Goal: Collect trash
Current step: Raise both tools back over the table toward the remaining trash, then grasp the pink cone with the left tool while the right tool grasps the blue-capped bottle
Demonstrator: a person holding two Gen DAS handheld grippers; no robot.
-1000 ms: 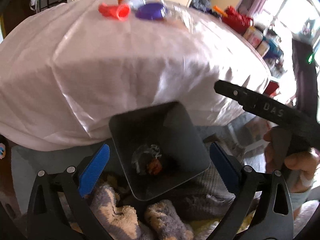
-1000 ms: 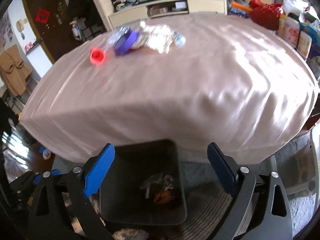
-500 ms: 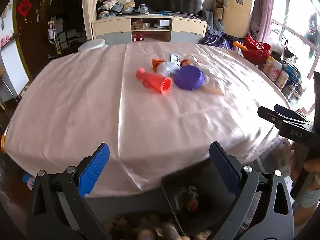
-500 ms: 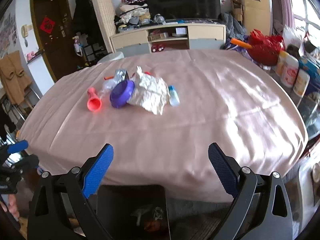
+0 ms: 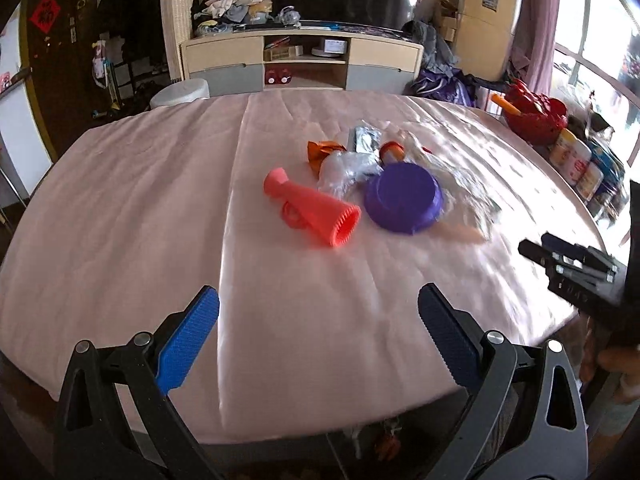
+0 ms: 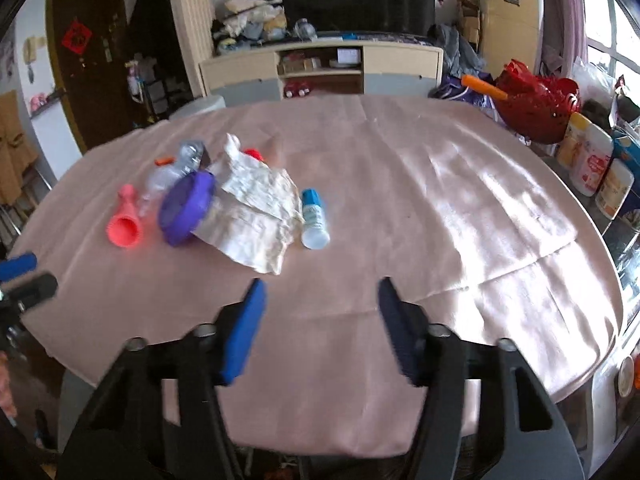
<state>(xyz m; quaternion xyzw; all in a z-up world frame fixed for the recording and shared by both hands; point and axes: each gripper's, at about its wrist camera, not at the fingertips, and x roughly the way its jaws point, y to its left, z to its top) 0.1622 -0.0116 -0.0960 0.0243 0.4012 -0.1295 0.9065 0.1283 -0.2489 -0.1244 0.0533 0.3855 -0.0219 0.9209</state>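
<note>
While empty, both grippers' jaws spread wide, level above the pink tablecloth (image 5: 160, 208).

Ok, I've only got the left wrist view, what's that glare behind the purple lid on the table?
Observer: A crumpled white paper, lying against the purple lid.
Operator: Anything on the far side of the paper?
Observer: Yes, a small white bottle with a blue cap lies on its side at the paper's edge.
Operator: Is the right gripper carrying anything?
Observer: No. The right gripper is open and empty, above the near part of the table.
</note>
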